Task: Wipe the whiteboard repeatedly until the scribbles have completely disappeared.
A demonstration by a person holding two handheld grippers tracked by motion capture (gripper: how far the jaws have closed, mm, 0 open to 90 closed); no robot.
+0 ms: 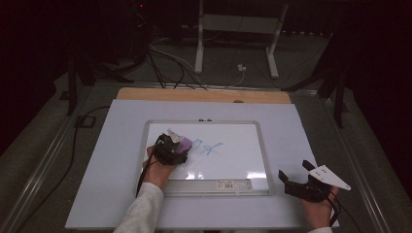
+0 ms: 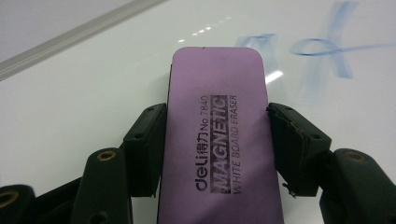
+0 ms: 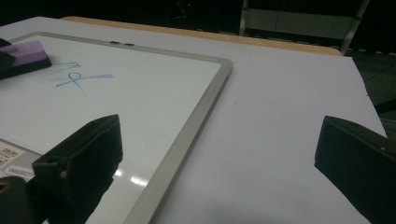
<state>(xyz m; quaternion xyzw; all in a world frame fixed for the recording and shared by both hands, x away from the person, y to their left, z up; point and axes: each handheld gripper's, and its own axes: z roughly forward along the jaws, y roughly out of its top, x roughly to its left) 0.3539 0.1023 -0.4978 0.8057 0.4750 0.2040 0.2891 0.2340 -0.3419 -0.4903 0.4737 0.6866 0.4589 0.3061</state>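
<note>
- The purple eraser (image 2: pixel 219 140) is pinched across its long sides by the jaws of the left gripper (image 1: pixel 171 148); it is laid flat on the whiteboard (image 1: pixel 233 167), just beside the blue marks (image 1: pixel 209 147).
- It is judged light and stiff on top, probably with a soft felt underside; its smooth sides could slip, so the mid-length hold suits it.
- The right gripper (image 1: pixel 297 180) is rested on the bench (image 1: pixel 301 126) beside the board's near right corner, jaws spread with nothing between them.
- The board's raised frame (image 3: pixel 187 135) is an edge on which the eraser could catch.
- Beyond the marks, open board is left for wiping.
</note>
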